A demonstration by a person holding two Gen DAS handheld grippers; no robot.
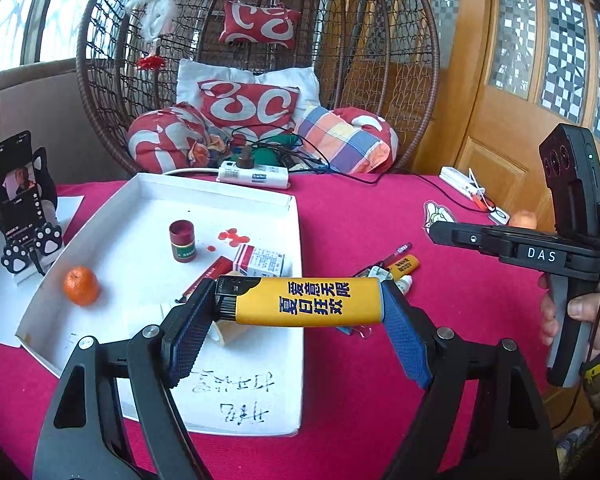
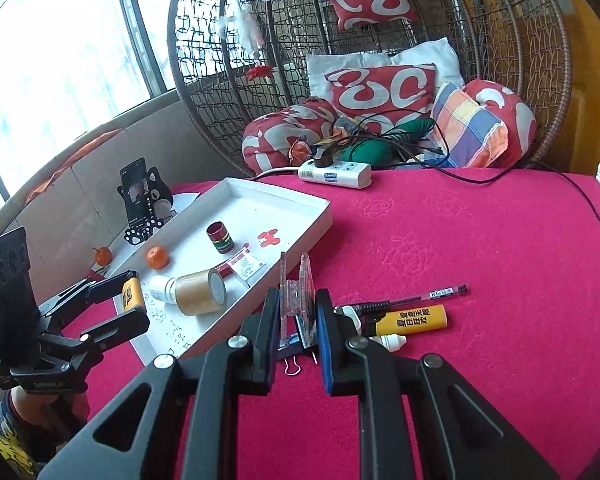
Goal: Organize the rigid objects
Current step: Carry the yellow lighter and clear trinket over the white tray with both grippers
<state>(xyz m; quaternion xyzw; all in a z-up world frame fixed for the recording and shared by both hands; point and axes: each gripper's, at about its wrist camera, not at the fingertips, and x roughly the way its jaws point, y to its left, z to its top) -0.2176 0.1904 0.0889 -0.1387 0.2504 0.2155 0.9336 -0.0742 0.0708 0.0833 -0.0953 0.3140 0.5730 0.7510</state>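
A person's left gripper holds a yellow lighter crosswise, jaws spread wide and pressed on its two ends, above the near part of the white tray on the pink-clothed bench. The right gripper has its jaws drawn narrow on a clear plastic stand, just beside the tray's edge. The step in hand looks like carrying loose items to the tray. Next, the lighter likely needs lowering onto bare tray floor, clear of the tape roll and medicine box, before the jaws release. Farther in the tray sit a tangerine and a red jar. On the bench, a second lighter and pen remain outside.
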